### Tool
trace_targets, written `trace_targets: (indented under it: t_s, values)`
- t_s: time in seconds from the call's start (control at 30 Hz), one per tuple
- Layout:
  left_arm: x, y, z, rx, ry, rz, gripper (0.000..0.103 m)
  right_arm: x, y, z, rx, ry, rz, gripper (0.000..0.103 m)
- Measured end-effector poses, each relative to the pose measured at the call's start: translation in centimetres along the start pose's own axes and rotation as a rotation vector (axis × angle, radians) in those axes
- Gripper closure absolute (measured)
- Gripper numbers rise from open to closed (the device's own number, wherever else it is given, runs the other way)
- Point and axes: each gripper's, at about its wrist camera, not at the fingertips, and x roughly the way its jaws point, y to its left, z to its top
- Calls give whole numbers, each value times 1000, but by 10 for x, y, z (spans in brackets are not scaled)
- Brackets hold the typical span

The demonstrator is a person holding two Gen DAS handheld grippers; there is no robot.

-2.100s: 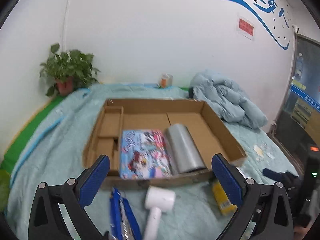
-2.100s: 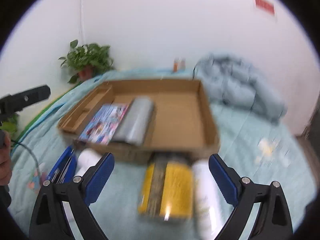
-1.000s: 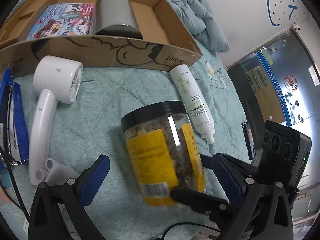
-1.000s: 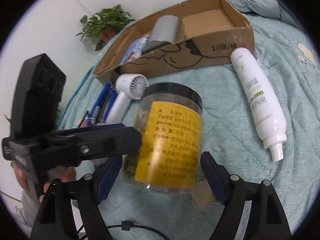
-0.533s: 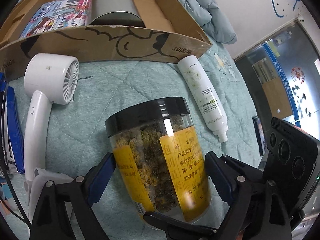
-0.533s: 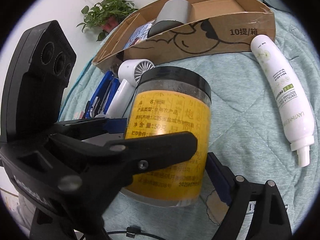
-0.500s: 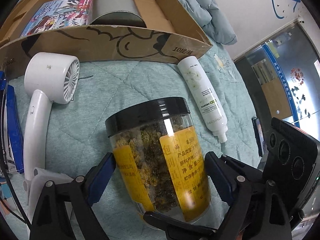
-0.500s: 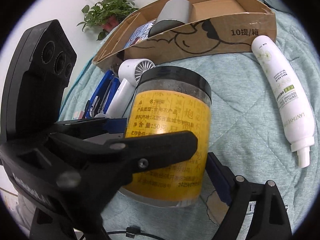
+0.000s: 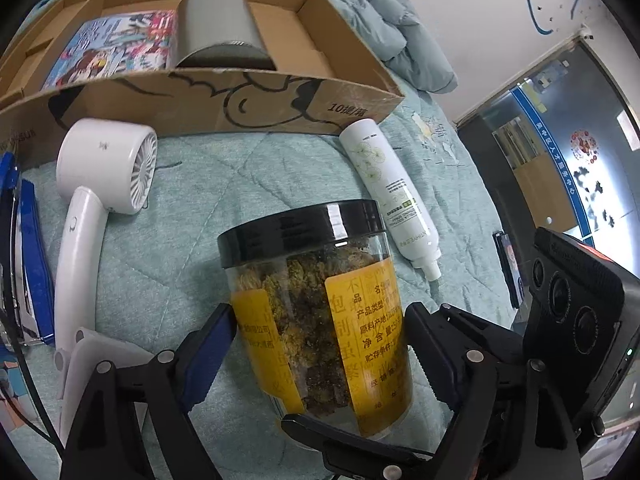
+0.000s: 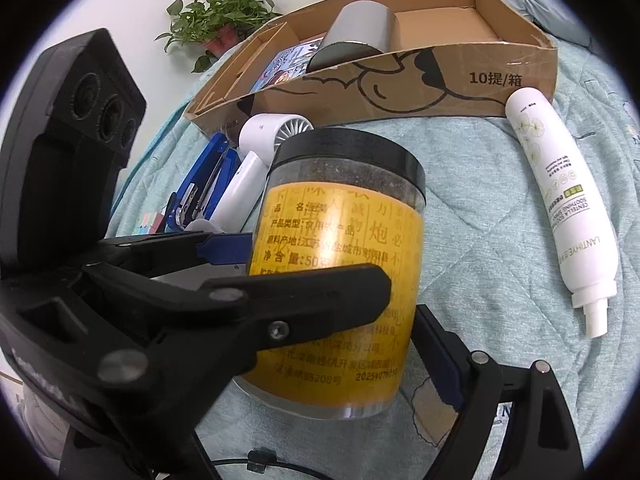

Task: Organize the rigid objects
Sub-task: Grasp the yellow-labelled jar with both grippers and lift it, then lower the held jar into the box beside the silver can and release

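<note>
two grippers bracket the clear plastic jar with black lid and yellow label (image 9: 316,320), upright on the quilted bed: left gripper (image 9: 316,344) clamped on its lower body, right gripper (image 10: 340,344) apparently closing too. light, rigid, slick-walled; best held mid-label.

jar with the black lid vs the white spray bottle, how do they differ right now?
The clear plastic jar with a black lid and yellow label stands upright; the white spray bottle with flower print lies flat on the teal quilt.

The jar is wide and squat, the bottle slim and long.

The jar sits between the pads of the left hand-held gripper and right hand-held gripper; the bottle lies untouched.

Both are outside the cardboard box.
</note>
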Motion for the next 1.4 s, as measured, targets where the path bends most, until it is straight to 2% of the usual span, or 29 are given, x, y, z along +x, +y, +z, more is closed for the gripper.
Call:
trace_targets:
  t_s: [0.13, 0.4, 0.6, 0.73, 0.9, 1.17, 1.4]
  values:
    - [-13, -10, 2, 31, -38, -13, 22, -10, 3, 1, -4, -29, -33, 16]
    - [-52, -27, 12, 85, -131, -35, 22, -42, 17, 12, -52, -154, -74, 16]
    - [-65, -35, 22, 95, -162, -43, 23, -49, 20, 20, -79, -189, -85, 16]
    - [-77, -45, 36, 124, -200, -31, 23, -62, 16, 38, -115, -222, -104, 16]
    - [-97, -55, 67, 152, -250, -21, 23, -74, 22, 68, -164, -263, -119, 16]
    - [-121, -75, 136, 214, -317, 11, 23, -94, 23, 130, -230, -255, -156, 16]
    - [-115, -75, 202, 185, -307, 22, 23, -92, 6, 181, -205, -208, -137, 16]
